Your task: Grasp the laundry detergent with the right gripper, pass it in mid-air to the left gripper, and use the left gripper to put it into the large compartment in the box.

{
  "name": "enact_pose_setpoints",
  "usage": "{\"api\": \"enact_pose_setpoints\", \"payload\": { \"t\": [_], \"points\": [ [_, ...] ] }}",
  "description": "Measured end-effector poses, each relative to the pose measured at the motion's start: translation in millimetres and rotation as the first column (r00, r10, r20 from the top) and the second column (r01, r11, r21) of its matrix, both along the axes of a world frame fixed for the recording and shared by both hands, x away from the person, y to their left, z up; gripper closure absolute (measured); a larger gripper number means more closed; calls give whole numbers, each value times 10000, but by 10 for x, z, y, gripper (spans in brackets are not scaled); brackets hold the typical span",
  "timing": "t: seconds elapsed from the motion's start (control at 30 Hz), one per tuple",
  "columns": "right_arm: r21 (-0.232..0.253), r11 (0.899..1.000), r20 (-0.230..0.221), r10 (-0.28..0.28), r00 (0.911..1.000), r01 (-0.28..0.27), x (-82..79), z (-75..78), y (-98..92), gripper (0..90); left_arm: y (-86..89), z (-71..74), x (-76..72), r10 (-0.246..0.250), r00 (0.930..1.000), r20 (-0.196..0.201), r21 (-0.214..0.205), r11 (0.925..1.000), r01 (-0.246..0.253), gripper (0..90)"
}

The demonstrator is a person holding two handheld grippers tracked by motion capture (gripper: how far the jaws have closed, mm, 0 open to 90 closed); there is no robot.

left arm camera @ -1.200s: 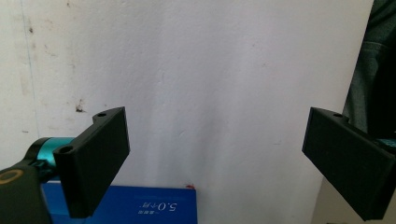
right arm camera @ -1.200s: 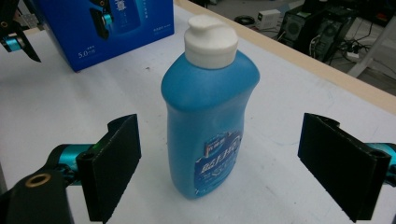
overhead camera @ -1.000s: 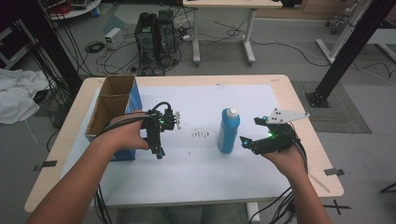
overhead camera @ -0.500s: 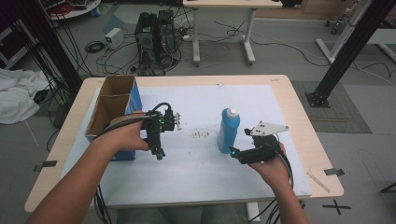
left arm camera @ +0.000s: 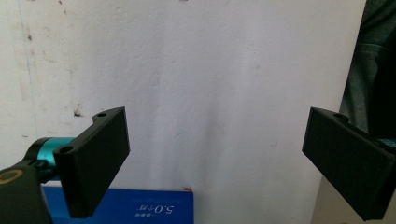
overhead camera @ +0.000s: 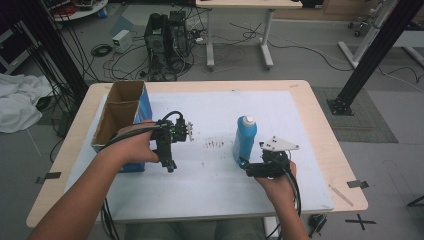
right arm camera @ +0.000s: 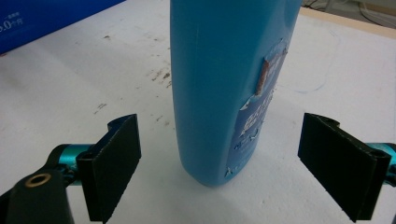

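The right gripper sits low at the near right of the table, held in the person's right hand, and points toward the blue bottle. In the right gripper view its 2 black jaws stand wide apart, 1 on each side of the bottle's base, and neither jaw touches the bottle. The bottle stands upright on the white sheet, just beyond the gripper, right of the table's middle. It has a white cap and a torn label on its side.

The left gripper is held in the left hand at the near left, well apart from the bottle. In the left gripper view its 2 jaws are also spread wide with nothing between them, looking down on the bare white sheet. A blue strip with white print, the side of the box, shows at the bottom edge of that view.

Between the 2 grippers, a patch of small dark marks stains the sheet, just left of the bottle.

The open cardboard box with blue sides stands at the left edge of the sheet, beside the left hand. It is split into 2 compartments.

Beyond the wooden table, the floor holds a computer case, loose cables, and a 2nd table's legs. A white cloth lies on the floor at the far left.
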State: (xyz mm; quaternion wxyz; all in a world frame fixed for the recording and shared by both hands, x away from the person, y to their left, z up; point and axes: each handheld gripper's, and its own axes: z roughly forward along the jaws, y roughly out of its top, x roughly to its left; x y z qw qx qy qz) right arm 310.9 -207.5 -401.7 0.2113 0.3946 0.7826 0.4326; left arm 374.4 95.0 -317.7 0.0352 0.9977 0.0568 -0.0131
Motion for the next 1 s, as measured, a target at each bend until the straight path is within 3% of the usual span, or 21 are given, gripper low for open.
{"api": "enact_pose_setpoints", "payload": {
  "t": [0.2,0.23,0.27,0.3,0.57,0.63,1.0],
  "points": [
    [265,9989,100,-388,9992,385,-6,-78,73,122,3,3,-2,-30,10000,-35,8,10000,30,73],
    [292,9987,85,-415,9991,413,-6,-88,93,122,1,16,21,-355,9994,-9,280,9990,356,73],
    [152,9992,304,-369,9989,365,5,-106,92,122,5,1,-8,30,10000,-17,-8,10000,-30,73],
    [212,9984,122,-525,9985,523,-3,-112,128,123,8,0,-11,21,10000,26,-26,10000,-21,73],
    [418,9951,415,-909,9950,892,28,-152,195,122,24,15,-27,68,10000,53,-87,9999,-67,73],
    [427,9947,251,-947,9952,936,22,-148,216,122,27,25,-26,-35,10000,43,-19,10000,35,73],
    [441,9849,696,-1701,9830,1673,63,-162,324,122,48,18,-49,-94,9999,41,-41,9999,95,73]
  ]
}}
